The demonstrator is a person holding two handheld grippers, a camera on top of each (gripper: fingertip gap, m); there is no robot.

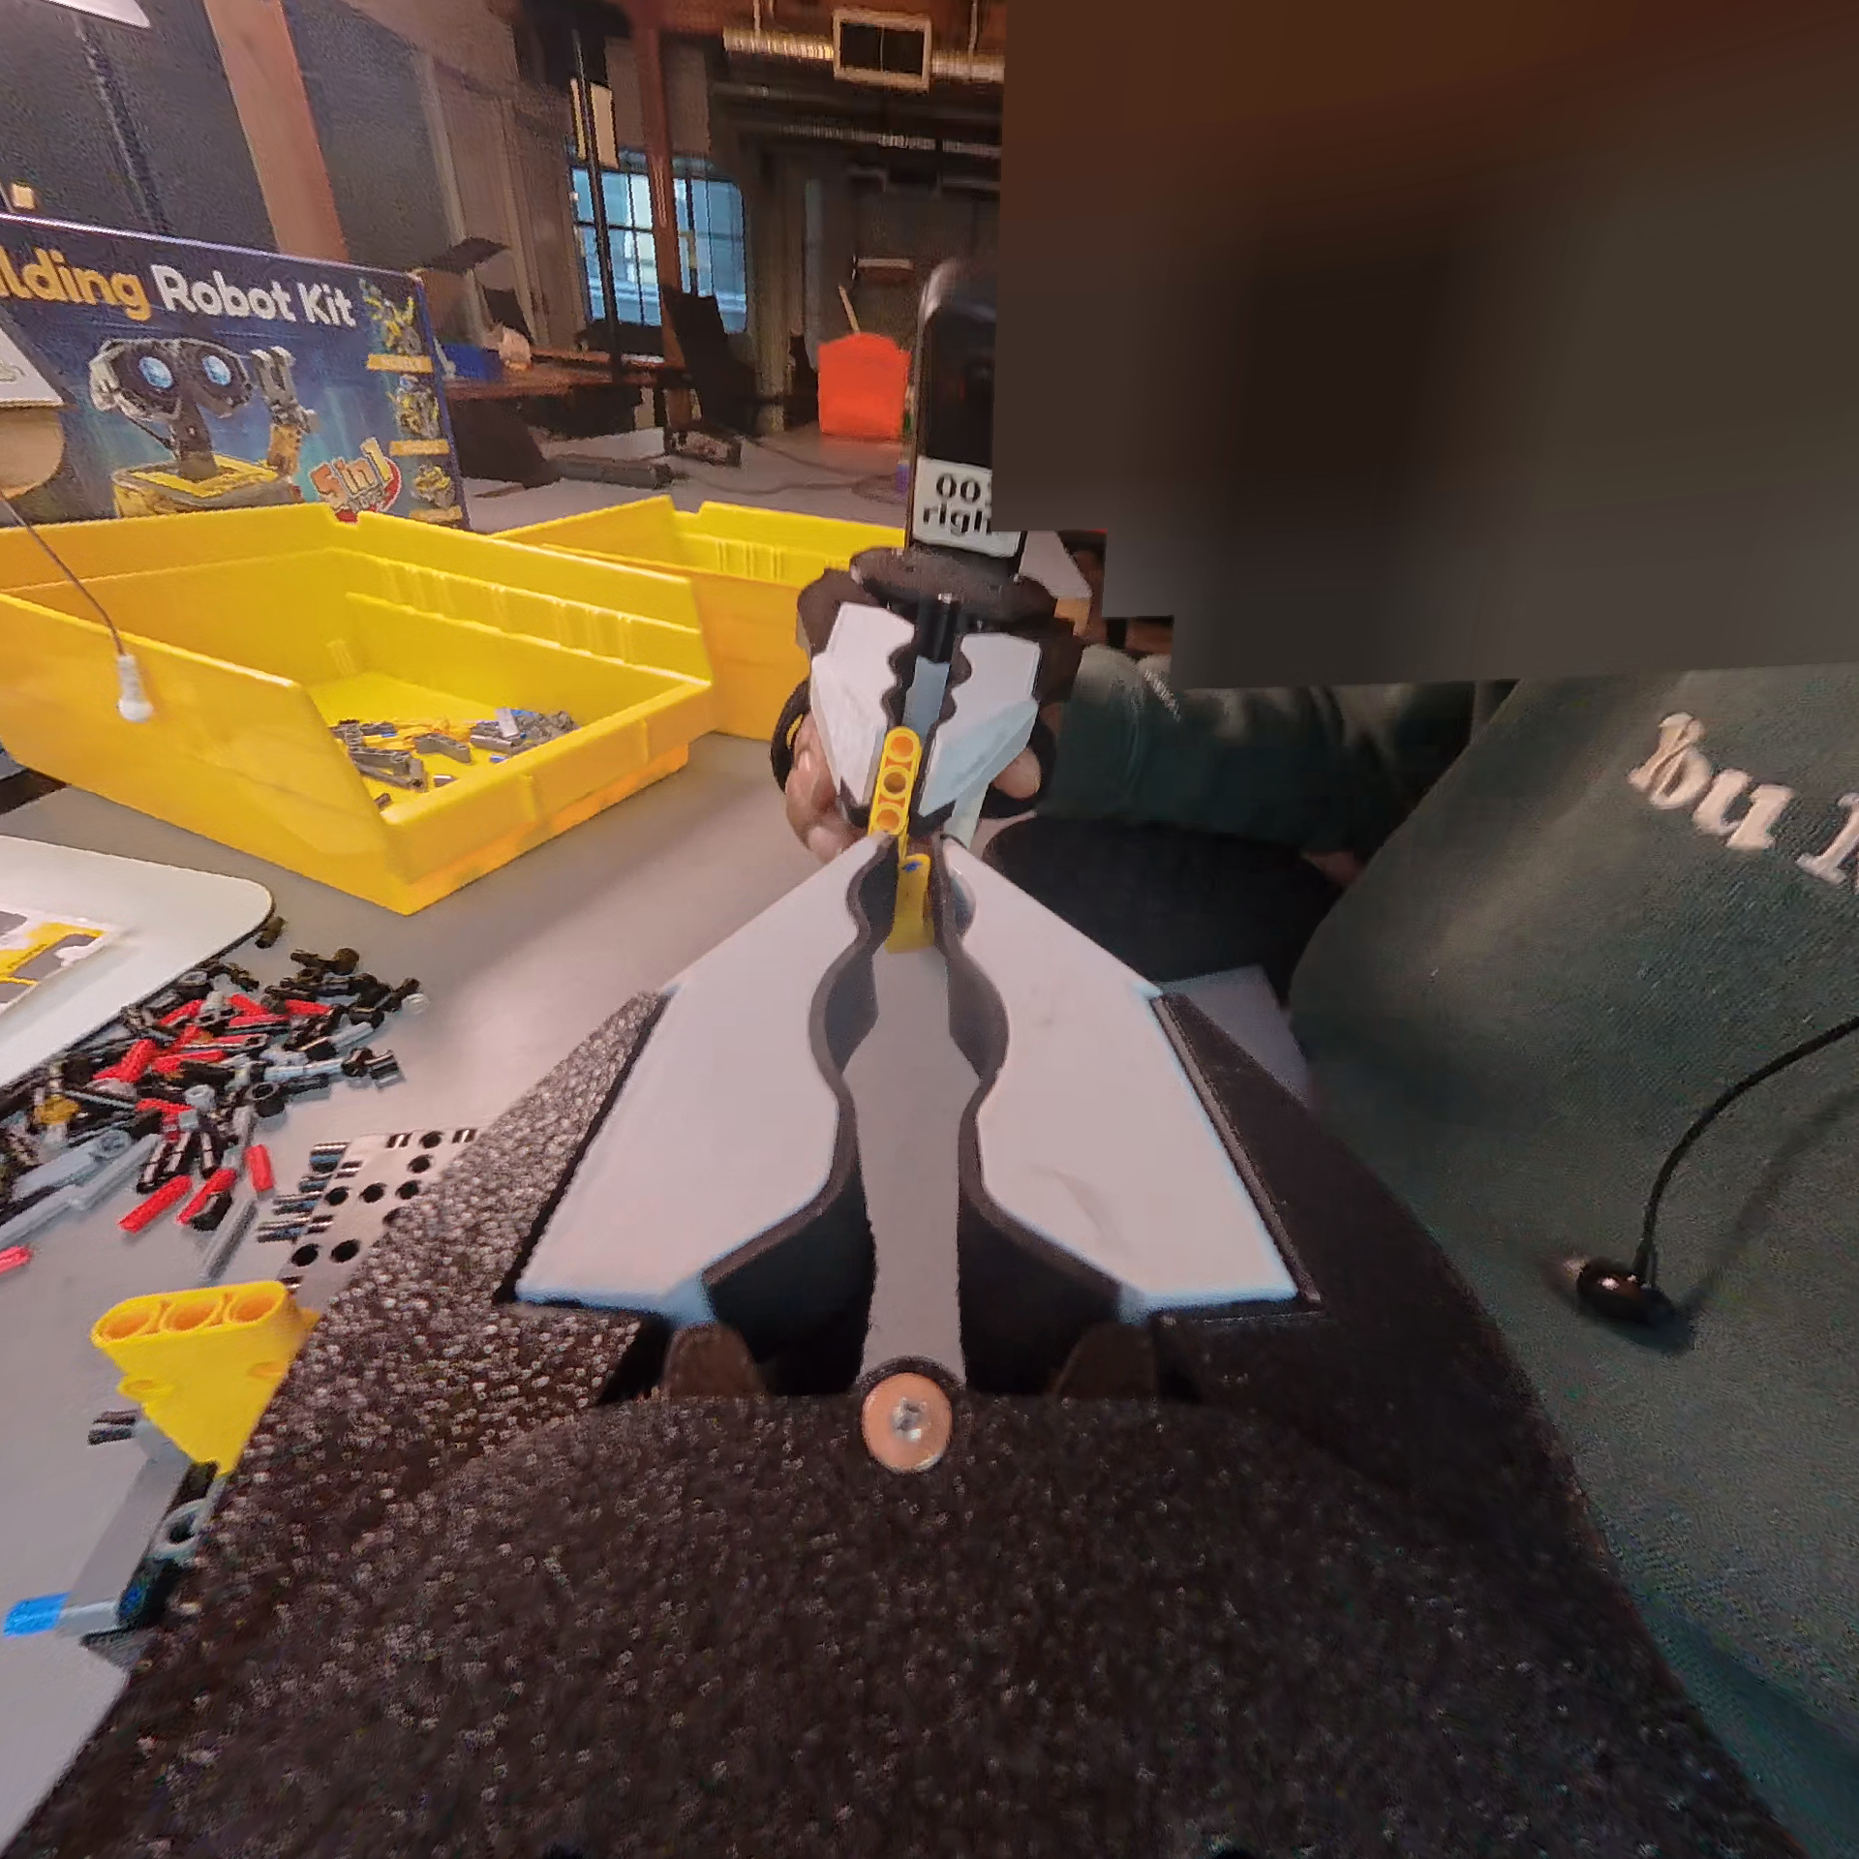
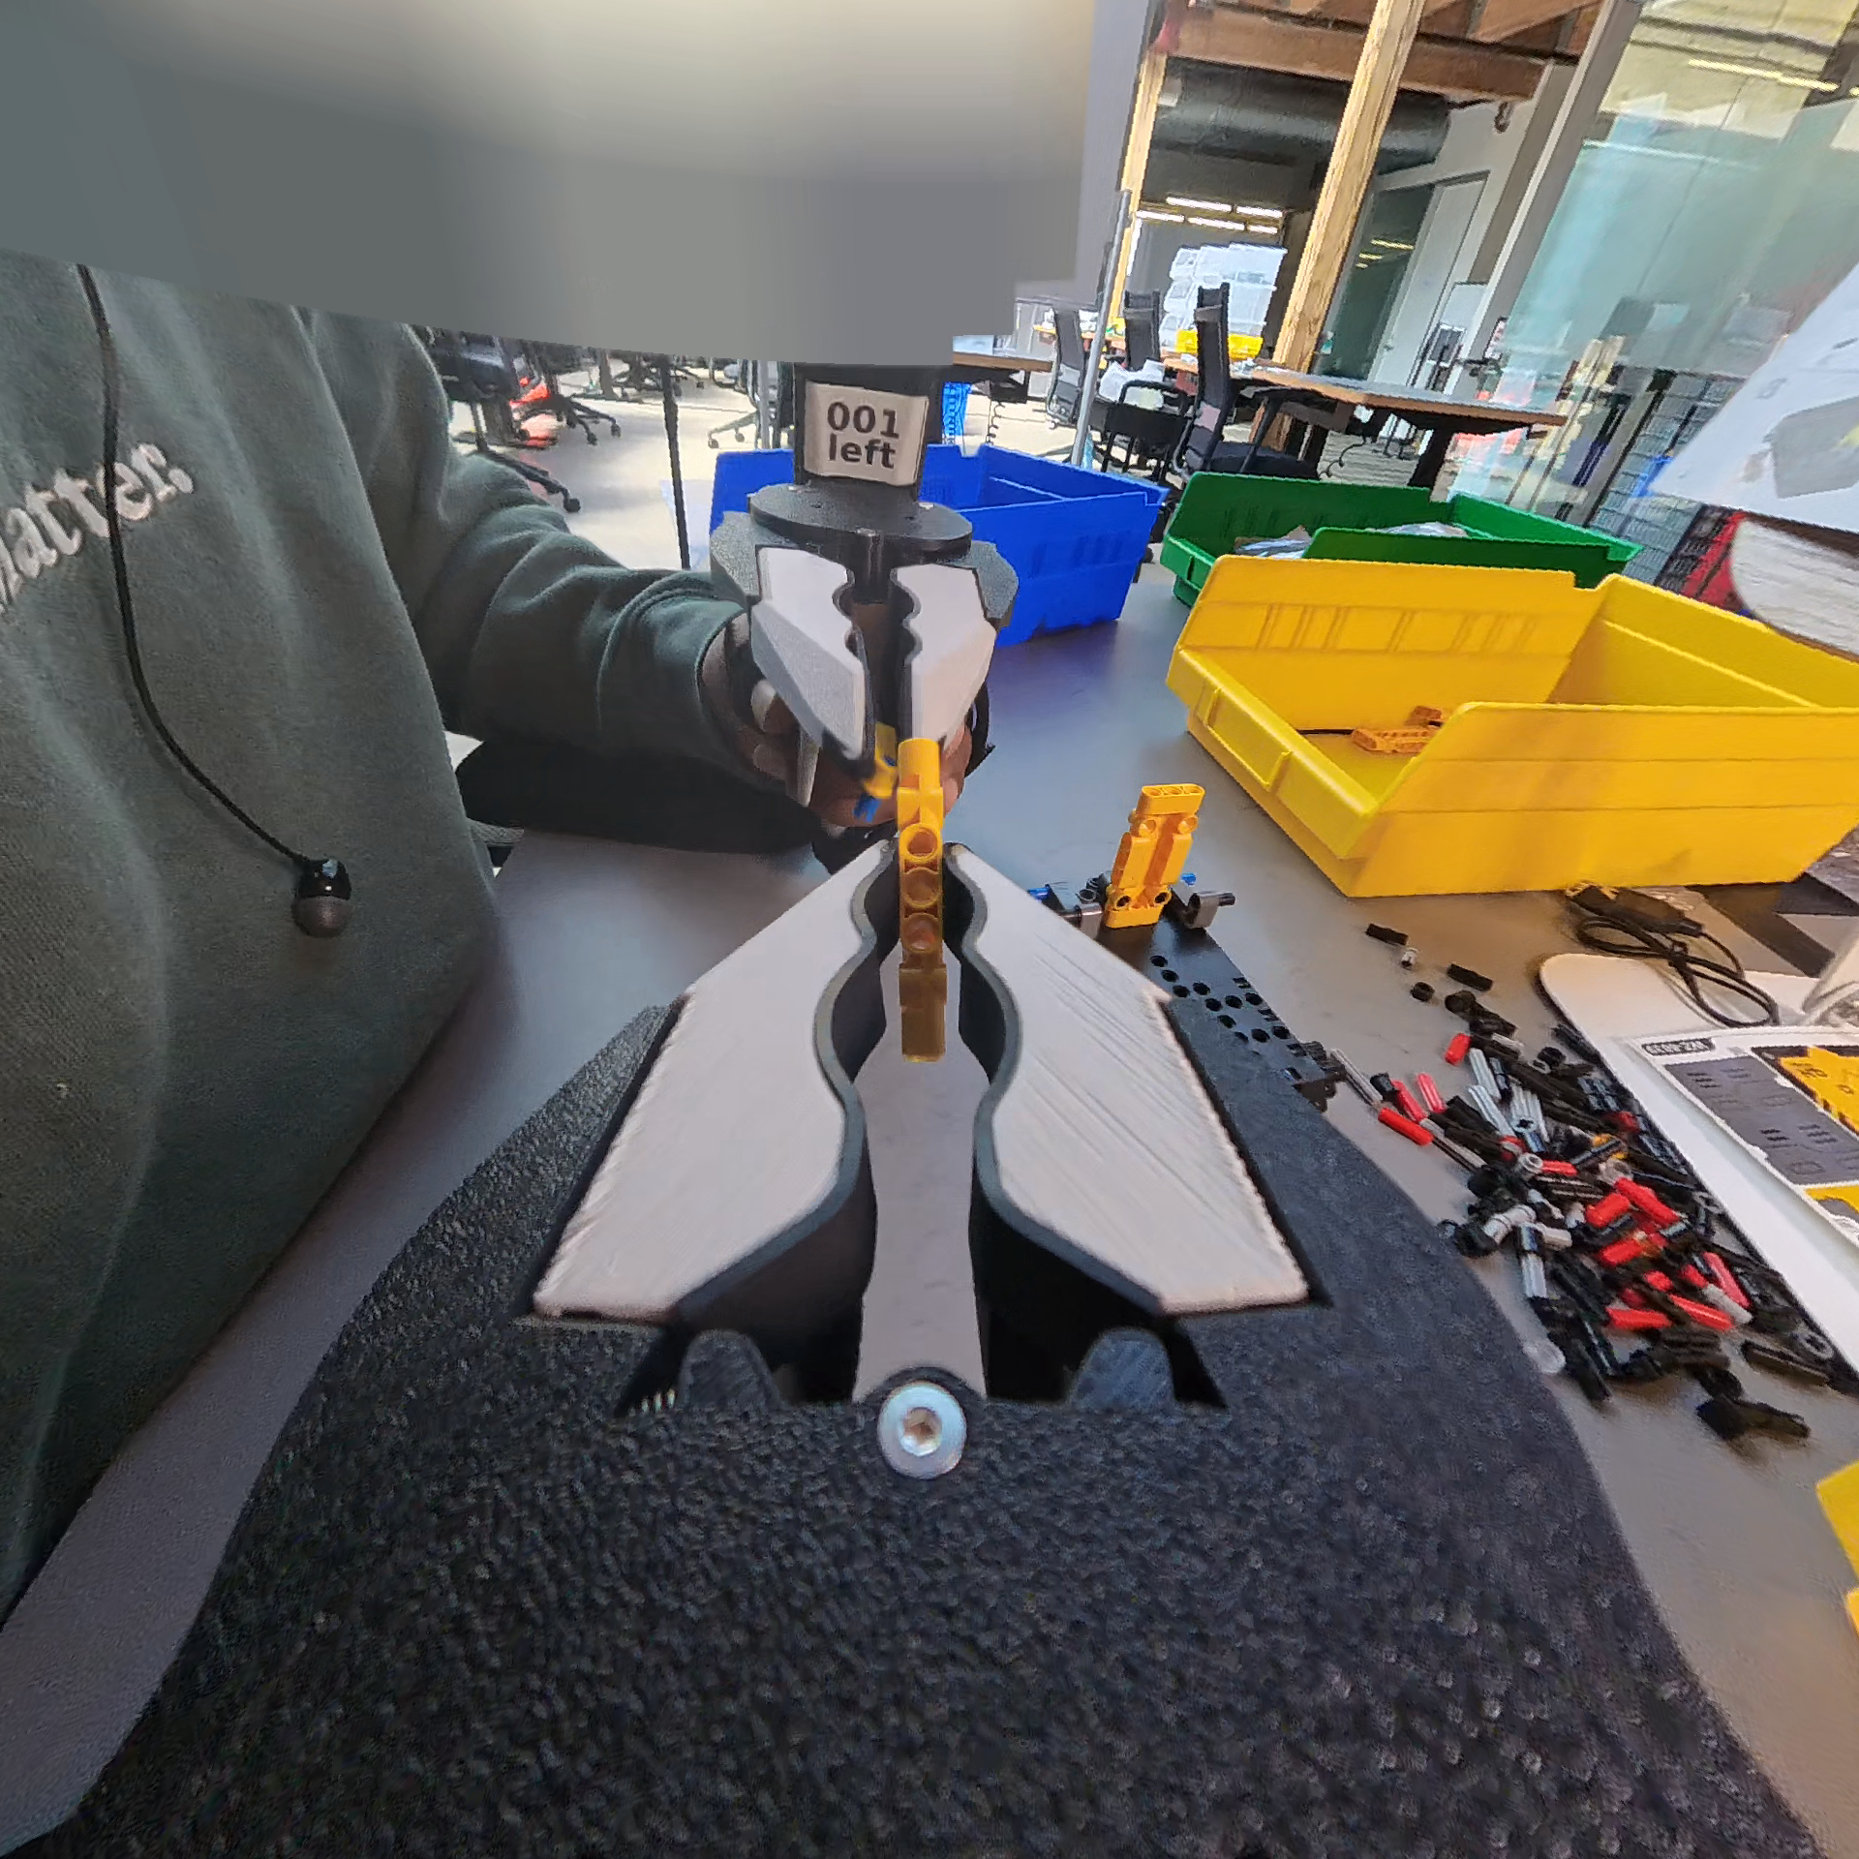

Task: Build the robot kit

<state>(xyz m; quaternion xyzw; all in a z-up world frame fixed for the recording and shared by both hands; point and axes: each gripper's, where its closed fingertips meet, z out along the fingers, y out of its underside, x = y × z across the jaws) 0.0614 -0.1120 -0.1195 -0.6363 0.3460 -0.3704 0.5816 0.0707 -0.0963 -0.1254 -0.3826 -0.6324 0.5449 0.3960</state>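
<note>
Currently logging both claws held clear of the tabletop point(image 2: 1056, 724), tip to tip, in front of a person's green sweatshirt point(image 2: 251, 805).

Found the right claw point(image 2: 920, 855) clenched on a yellow beam point(image 2: 920, 946) — gripped on its narrow sides, holes facing the camera, top end poking out past the tips. Found the left claw point(image 1: 908, 870) clenched on a small yellow piece point(image 1: 905, 910) with a bit of blue on it. Pinched right at the tips, probably to leave most of it free.

Noted the two yellow parts end to end in mid-air, touching or just apart; cannot tell which. Judged the face-to-face hold as a way to line one part up against the other, with each claw steadying its own.

Down on the tabletop, noted a heap of red, black and grey pegs point(image 2: 1589, 1227) well in from the near edge, beside a printed sheet point(image 2: 1770, 1107). Likely spread flat for easy picking. Marked a black plate with holes point(image 2: 1217, 996) between heap and claws, with a yellow block point(image 2: 1157, 855) standing upright at its far end.

Counted yellow bins point(image 2: 1509, 765) toward the far edge, plus a blue bin point(image 2: 1056, 543) and a green bin point(image 2: 1408, 523) behind — parts kept sorted by tray, by the look of it. Spotted a picture box point(image 1: 221, 382) propped upright behind the yellow bins in the left wrist view.
</note>
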